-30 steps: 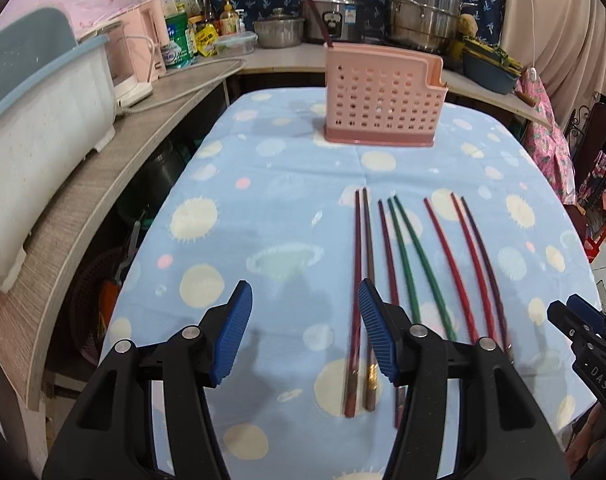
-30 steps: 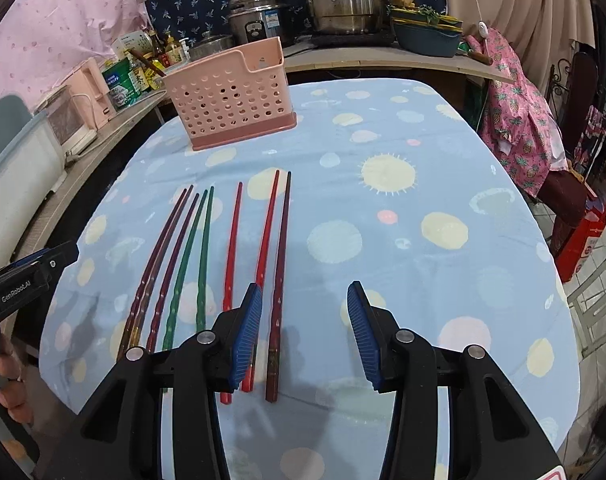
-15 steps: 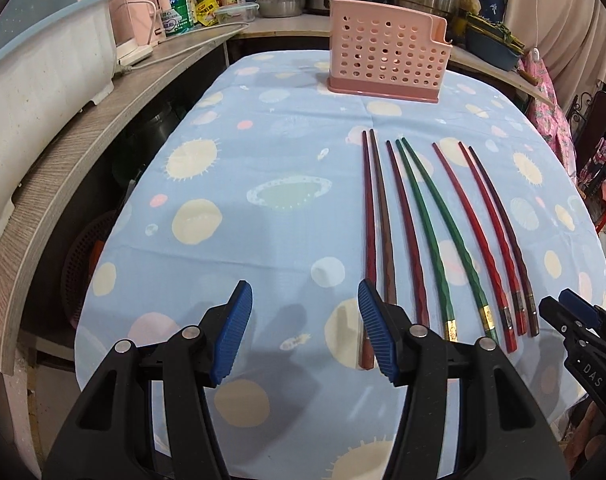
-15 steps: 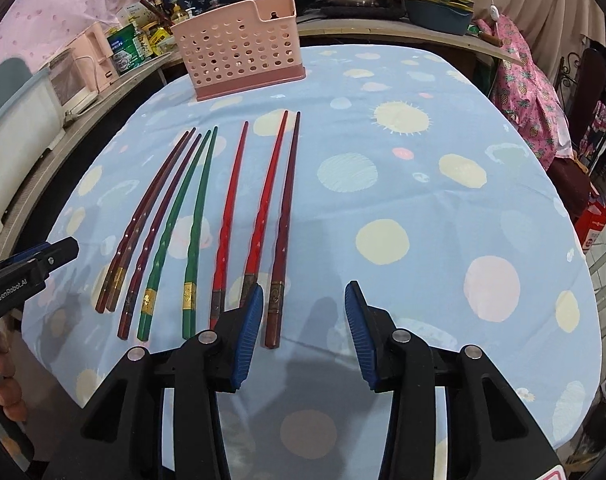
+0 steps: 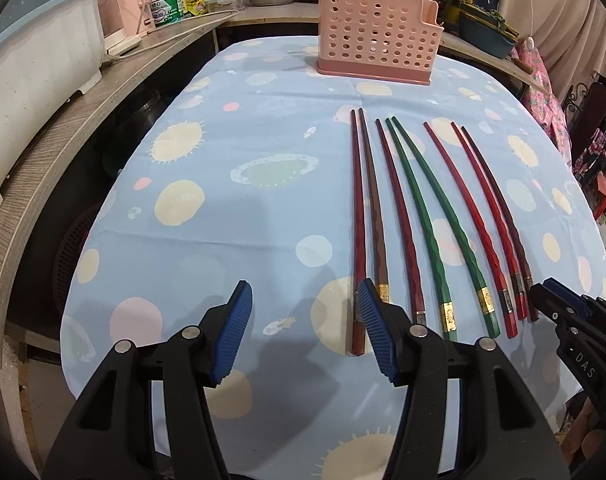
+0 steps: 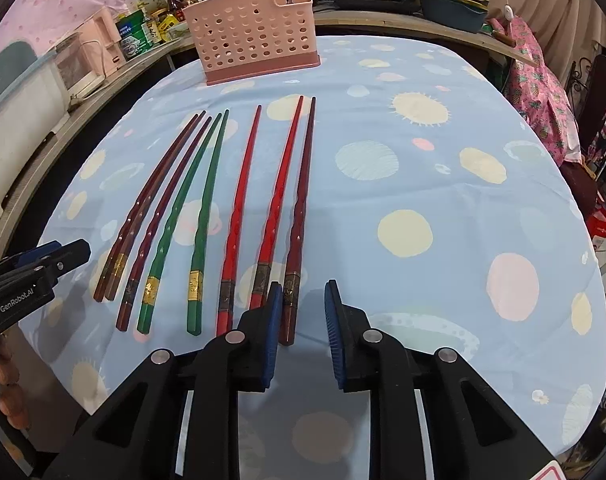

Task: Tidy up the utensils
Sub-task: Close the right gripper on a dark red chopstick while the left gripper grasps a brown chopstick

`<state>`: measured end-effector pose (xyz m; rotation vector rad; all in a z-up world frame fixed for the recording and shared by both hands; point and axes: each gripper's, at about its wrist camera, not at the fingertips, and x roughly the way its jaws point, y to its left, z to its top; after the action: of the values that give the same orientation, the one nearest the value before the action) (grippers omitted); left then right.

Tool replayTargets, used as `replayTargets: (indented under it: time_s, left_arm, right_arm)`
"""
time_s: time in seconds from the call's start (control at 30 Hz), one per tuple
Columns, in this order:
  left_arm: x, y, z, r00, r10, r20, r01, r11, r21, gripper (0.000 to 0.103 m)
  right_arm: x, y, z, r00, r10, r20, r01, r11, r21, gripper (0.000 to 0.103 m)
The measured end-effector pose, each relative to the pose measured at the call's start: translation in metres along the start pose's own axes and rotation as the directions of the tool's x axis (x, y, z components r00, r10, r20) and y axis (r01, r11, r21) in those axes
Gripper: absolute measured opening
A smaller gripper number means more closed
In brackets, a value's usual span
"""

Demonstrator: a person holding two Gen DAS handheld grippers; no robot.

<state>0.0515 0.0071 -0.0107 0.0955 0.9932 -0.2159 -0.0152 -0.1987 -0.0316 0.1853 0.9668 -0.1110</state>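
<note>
Vs 1 s ago both grippers sit lower and nearer the chopsticks' (image 6: 239, 200) butt ends; R gripper (image 6: 301, 312) jaws have just been closing, now narrow around the rightmost dark-red stick's (image 6: 299, 220) end, not visibly pinching it. L gripper (image 5: 303, 320) half open, empty. Count: 8 sticks (2 green, 6 red/brown) side by side on the tablecloth (image 6: 443, 208), 1 pink holder (image 6: 255, 44) at the far end.

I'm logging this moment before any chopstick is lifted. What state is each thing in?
Pink holder: upright, nothing seen sticking out.
Chopsticks: eight, flat on the cloth, side by side.
Left gripper: open, nothing between its pads.
Right gripper: jaws just closing, dark chopstick end between the pads, not yet pressed.
</note>
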Motion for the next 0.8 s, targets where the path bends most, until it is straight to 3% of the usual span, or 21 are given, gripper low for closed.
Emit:
replayTargets:
  time_s: [0.37,0.8]
  left_arm:
    - [0.005,-0.003,-0.004,1.000,-0.008,-0.018,0.008,1.000,0.010,0.053]
    - [0.016,-0.008,-0.012,0.998,-0.015,-0.060,0.016,1.000,0.015,0.052]
  right_arm:
    - [0.004,-0.002,-0.001,1.000,-0.013,-0.008,0.013,1.000,0.000,0.007]
    - [0.003,-0.001,-0.001,1.000,-0.016,-0.009,0.016,1.000,-0.004,0.007]
